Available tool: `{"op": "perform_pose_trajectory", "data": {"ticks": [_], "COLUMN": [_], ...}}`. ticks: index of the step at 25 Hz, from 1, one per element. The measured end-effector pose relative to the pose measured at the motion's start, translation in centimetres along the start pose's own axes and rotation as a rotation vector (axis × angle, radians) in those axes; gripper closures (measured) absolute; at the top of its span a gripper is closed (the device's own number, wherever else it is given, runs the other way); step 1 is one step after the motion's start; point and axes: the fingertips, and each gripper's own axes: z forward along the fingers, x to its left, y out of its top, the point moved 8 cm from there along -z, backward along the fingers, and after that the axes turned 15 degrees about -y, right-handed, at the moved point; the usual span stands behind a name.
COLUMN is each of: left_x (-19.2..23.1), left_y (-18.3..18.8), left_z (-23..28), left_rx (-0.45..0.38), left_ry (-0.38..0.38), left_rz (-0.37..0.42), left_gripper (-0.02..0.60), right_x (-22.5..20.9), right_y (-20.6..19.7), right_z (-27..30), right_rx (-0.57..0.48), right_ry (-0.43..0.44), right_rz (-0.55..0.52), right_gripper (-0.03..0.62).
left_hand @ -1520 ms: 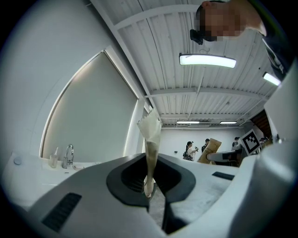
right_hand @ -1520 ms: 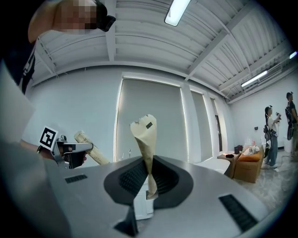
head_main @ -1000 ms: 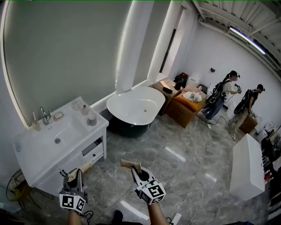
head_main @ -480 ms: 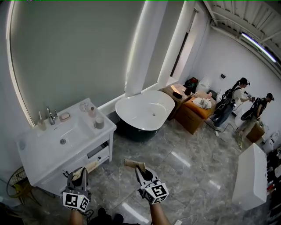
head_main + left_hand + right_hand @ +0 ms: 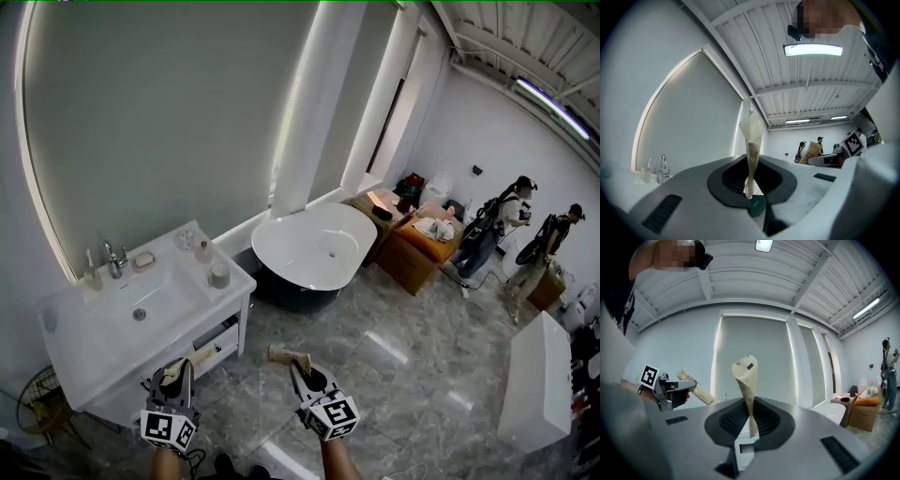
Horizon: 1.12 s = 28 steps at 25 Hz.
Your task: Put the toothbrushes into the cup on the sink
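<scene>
Here, a grey marble floor (image 5: 403, 375) is spreading under a white sink counter (image 5: 89, 333) at the left wall, with a white bathtub (image 5: 314, 248) sitting beyond it. The cup (image 5: 219, 275) is standing on the counter's corner nearest the tub. Over the floor, short of the counter, the left gripper (image 5: 177, 371) is pinching the paper-wrapped left toothbrush (image 5: 751, 145) in narrow jaws, and the right gripper (image 5: 298, 367) is likewise clamping the right toothbrush (image 5: 746, 380). Two people (image 5: 497, 225) are standing far off.

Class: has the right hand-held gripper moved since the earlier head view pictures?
Yes, slightly. The right hand-held gripper, shut on a wrapped toothbrush, now sits closer to the sink cabinet at its front corner.
</scene>
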Motion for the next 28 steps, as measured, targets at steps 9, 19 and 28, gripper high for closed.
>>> {"op": "perform_pose_trajectory", "data": {"ticks": [9, 19, 28], "left_x": [1.9, 5.2, 7.7], "left_y": [0.1, -0.2, -1.0], "left_z": [-0.1, -0.2, 0.1], "left_rx": [-0.013, -0.006, -0.024], "left_ry": [0.015, 0.005, -0.055], "left_rz": [-0.011, -0.011, -0.041], "left_gripper": [0.540, 0.540, 0.540], "right_x": [2.1, 4.1, 6.1], "right_y": [-0.4, -0.7, -0.7], "right_z": [1.9, 4.9, 4.9], "right_rx": [0.019, 0.013, 0.007], "right_ry": [0.031, 0.030, -0.038], "right_rz": [-0.006, 0.006, -0.020], "right_gripper": [0.546, 0.546, 0.546]}}
